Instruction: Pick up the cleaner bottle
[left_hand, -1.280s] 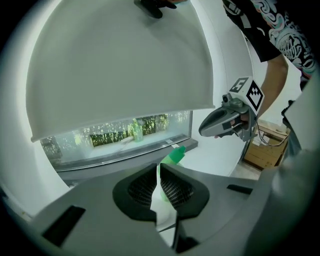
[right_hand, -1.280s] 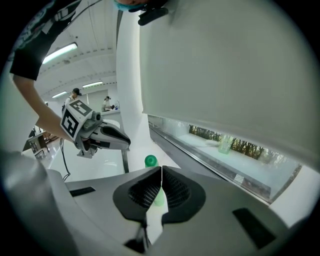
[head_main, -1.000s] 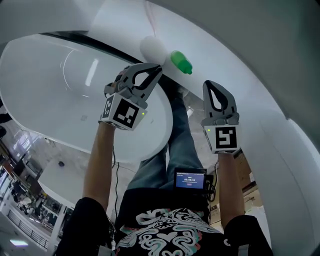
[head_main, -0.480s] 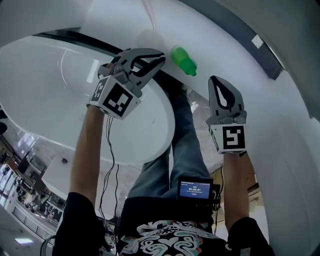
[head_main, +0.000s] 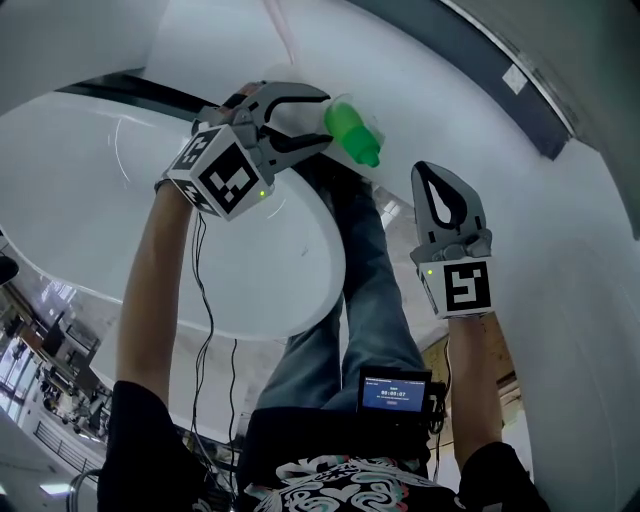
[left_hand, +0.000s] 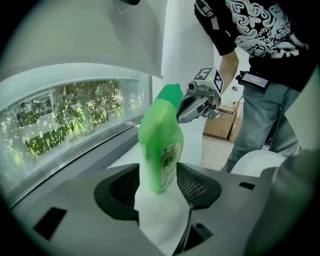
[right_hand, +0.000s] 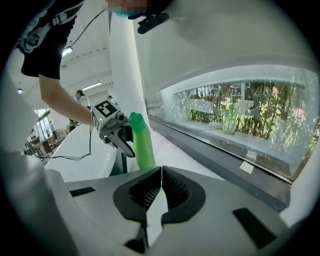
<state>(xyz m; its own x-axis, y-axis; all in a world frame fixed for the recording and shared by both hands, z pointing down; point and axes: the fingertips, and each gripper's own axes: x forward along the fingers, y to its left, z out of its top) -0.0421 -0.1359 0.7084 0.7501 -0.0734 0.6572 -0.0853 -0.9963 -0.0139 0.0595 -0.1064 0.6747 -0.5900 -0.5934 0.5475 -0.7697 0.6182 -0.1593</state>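
Setting: a white curved ledge (head_main: 470, 130) below a long window (left_hand: 65, 115), with a white tub basin (head_main: 110, 230) alongside.

Task object: the green cleaner bottle (left_hand: 160, 145) is seen standing upright on the ledge, cap uppermost.

Left gripper (left_hand: 157, 176): its jaws are held apart and the lower body of the bottle is straddled by them. Pads lie just beside or touching the bottle's sides; firm contact cannot be confirmed. The bottle's base is judged to be resting on the ledge.

Right gripper (right_hand: 161, 170): its jaws are pressed together with nothing between them. It is held well apart from the bottle, to the right.

Step in hand: judged to be the grasp, with approach complete and lift not yet begun.

Next move: the left jaws are to be closed squarely on the body, then a straight lift is called for. A smooth plastic bottle may be expected to slip if it is clamped too low.
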